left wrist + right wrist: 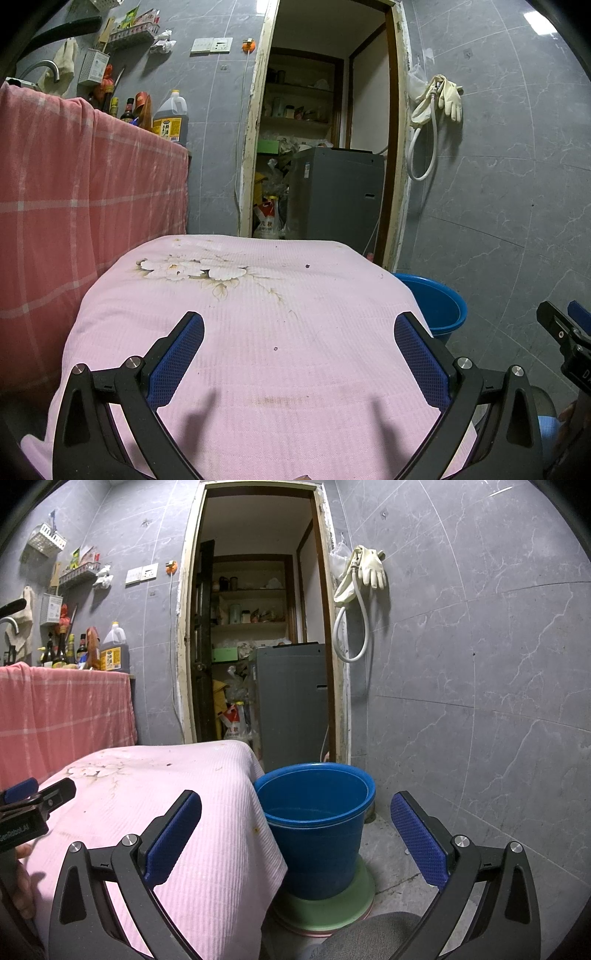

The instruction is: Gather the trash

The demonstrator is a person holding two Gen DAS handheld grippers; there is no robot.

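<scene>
Left wrist view looks along the left gripper (pixel 299 325), whose blue-padded fingers (pixel 177 363) stand wide apart with nothing between them, hovering over a bench draped in a pink cloth (pixel 258 302) printed with pale flowers. A few small dark specks (pixel 307 266) lie on the cloth near its far edge; they are too small to tell what they are. Past the right edge of the bench sits the blue bucket (pixel 437 306), partly hidden by the cloth. The right gripper (pixel 565 332) shows at the right border of this view.

From the right wrist view, the right gripper (pixel 295 805) is likewise spread wide and holds nothing. Between its fingers, farther off, the blue bucket (pixel 317 812) stands upright on the floor atop a green basin (pixel 325 910), just beside the hanging edge of the pink cloth (pixel 177 775). Its inside looks bare as far as the view reaches. The left gripper (pixel 37 794) shows at the left border above the cloth.

Behind, a doorway (pixel 258 627) opens in the grey tiled wall, with rubber gloves (pixel 371 566) hanging to its right and a red checked cloth (pixel 62 709) covering a counter on the left.
</scene>
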